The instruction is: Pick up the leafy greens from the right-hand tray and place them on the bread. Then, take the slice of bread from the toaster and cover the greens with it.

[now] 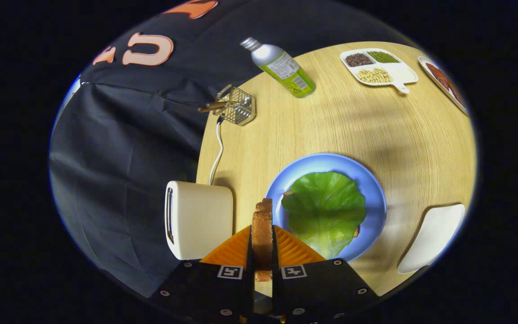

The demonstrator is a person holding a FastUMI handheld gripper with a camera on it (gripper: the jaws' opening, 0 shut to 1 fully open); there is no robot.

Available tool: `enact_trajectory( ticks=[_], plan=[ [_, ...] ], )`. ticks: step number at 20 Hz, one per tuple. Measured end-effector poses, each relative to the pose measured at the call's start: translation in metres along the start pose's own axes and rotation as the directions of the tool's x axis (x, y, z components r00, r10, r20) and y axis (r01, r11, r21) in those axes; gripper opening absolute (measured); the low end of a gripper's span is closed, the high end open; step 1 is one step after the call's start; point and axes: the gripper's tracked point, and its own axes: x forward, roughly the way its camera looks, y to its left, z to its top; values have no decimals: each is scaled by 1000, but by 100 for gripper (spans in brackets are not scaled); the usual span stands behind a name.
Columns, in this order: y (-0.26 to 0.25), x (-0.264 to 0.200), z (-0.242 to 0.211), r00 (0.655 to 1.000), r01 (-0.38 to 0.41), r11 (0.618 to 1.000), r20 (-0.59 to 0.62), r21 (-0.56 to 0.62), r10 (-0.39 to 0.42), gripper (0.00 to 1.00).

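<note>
Bread slice [262, 234] clamped edge-on in the gripper [262, 252], both fingers pressing its faces, long axis pointing straight ahead. Target lies ahead and right: leafy greens [325, 209] on the blue plate [373, 189]. Toaster [198, 219] just left. Next, I'd judge: shift right, lay slice flat.

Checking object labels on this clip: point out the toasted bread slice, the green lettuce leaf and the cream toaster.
Toasted bread slice [262, 234]: gripper view, its edge.
Green lettuce leaf [325, 209]: gripper view, its middle.
Cream toaster [205, 218]: gripper view, its side.
</note>
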Motion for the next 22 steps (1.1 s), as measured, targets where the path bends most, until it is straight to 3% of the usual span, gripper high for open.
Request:
enact_trajectory(
  ticks=[6,10,13,16,22],
  plan=[
    [-29,12,5,995,92,995,38,-46,-91,18],
    [-49,5,14,982,173,983,81,-55,-169,37],
    [-51,-3,21,979,172,985,114,-33,-167,50],
    [-51,-14,32,973,171,985,163,-16,-166,56],
    [-15,-59,63,947,112,992,308,-62,-88,56]
  ],
)
